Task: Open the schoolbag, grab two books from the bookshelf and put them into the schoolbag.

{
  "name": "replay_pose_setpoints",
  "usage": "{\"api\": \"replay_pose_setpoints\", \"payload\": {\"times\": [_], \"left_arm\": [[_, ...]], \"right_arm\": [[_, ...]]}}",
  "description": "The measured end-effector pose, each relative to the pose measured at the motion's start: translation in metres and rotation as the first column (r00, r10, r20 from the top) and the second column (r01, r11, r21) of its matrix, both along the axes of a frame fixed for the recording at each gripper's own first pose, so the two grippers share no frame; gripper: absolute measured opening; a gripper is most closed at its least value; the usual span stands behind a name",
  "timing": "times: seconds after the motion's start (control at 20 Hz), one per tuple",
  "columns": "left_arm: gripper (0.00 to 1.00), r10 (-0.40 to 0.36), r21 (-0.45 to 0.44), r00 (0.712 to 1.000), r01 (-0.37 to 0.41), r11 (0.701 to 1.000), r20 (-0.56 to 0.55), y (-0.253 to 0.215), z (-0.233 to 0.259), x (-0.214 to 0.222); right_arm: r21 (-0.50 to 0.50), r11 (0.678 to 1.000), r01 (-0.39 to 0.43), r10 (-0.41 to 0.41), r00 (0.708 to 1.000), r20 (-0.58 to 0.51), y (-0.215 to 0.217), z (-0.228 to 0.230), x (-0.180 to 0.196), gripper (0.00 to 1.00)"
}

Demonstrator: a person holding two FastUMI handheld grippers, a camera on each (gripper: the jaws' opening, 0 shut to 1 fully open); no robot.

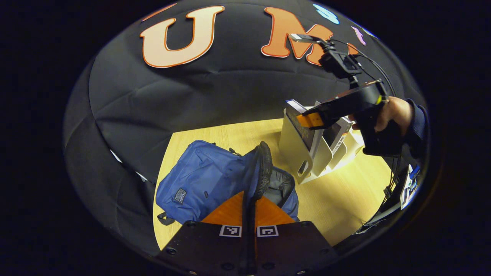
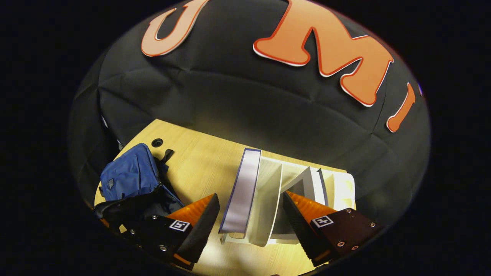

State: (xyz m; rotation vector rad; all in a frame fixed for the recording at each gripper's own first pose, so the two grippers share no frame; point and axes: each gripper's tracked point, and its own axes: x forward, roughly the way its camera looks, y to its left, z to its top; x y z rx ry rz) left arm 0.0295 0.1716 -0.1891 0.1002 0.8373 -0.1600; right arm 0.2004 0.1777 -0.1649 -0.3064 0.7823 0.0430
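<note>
The blue schoolbag (image 1: 203, 180) lies on the wooden table, and its mouth gapes to show a grey lining (image 1: 282, 186). My left gripper (image 1: 248, 197) is shut on the bag's black mesh-edged flap (image 1: 264, 168) and holds it upright. A hand (image 1: 391, 113) holds my right gripper (image 1: 308, 117) over the white bookshelf (image 1: 295, 149). In the right gripper view, my right gripper (image 2: 250, 196) is open. Its fingers straddle the top of an upright blue-edged book (image 2: 245, 180) and the white divider (image 2: 268, 203) beside it. A second book (image 2: 317, 180) stands further right. The schoolbag (image 2: 130, 172) is at the left.
The bookshelf stands on the table (image 1: 337, 199) to the right of the bag, near the black cloth wall. A round cable hole (image 2: 157, 142) sits in the table's far corner behind the bag. Cables (image 1: 387, 191) and small items hang off the table's right edge.
</note>
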Motion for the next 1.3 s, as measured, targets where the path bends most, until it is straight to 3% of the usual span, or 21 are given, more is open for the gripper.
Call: {"api": "replay_pose_setpoints", "payload": {"times": [0.15,0.25,0.3,0.35,0.45,0.5,0.55,0.6,0.9,1.3], "left_arm": [[0.00,0.001,-0.012,1.000,-0.001,1.000,-0.002,0.003,-0.001,0.001],[0.00,-0.004,-0.008,1.000,0.004,1.000,0.001,0.005,0.001,0.002],[0.00,-0.006,-0.009,1.000,0.006,1.000,0.001,0.005,0.001,0.002],[0.00,-0.007,-0.009,1.000,0.007,1.000,0.000,0.006,0.001,0.000],[0.00,-0.006,-0.016,1.000,0.006,1.000,-0.004,0.006,0.001,0.000],[0.00,-0.007,-0.019,1.000,0.007,1.000,-0.005,0.006,0.000,0.001],[0.00,-0.008,-0.021,1.000,0.008,1.000,-0.007,0.006,-0.001,0.000],[0.00,-0.008,-0.023,1.000,0.008,1.000,-0.006,0.005,-0.002,0.002],[0.00,-0.009,-0.028,1.000,0.009,1.000,-0.013,0.007,-0.002,0.001],[0.00,-0.024,-0.019,1.000,0.023,1.000,-0.018,0.004,-0.002,0.001]], "right_arm": [[-0.001,0.999,0.041,-0.041,0.997,-0.065,0.001,-0.017,0.010,0.99],[0.011,0.997,0.071,-0.070,0.990,-0.120,0.001,-0.031,0.014,0.93],[0.013,0.996,0.090,-0.087,0.985,-0.150,-0.001,-0.035,0.014,0.77],[0.017,0.994,0.111,-0.106,0.979,-0.172,-0.003,-0.038,0.016,0.82],[0.020,0.988,0.154,-0.147,0.968,-0.203,-0.012,-0.044,0.021,0.61],[0.025,0.984,0.175,-0.165,0.962,-0.219,-0.015,-0.047,0.021,0.60],[0.031,0.981,0.193,-0.181,0.956,-0.232,-0.018,-0.049,0.021,0.45],[0.044,0.978,0.202,-0.186,0.953,-0.238,-0.019,-0.047,0.022,0.42],[0.069,0.981,0.182,-0.157,0.951,-0.267,-0.021,-0.047,0.012,0.37],[0.160,0.971,0.179,-0.152,0.974,-0.169,-0.038,0.013,-0.012,0.37]]}}
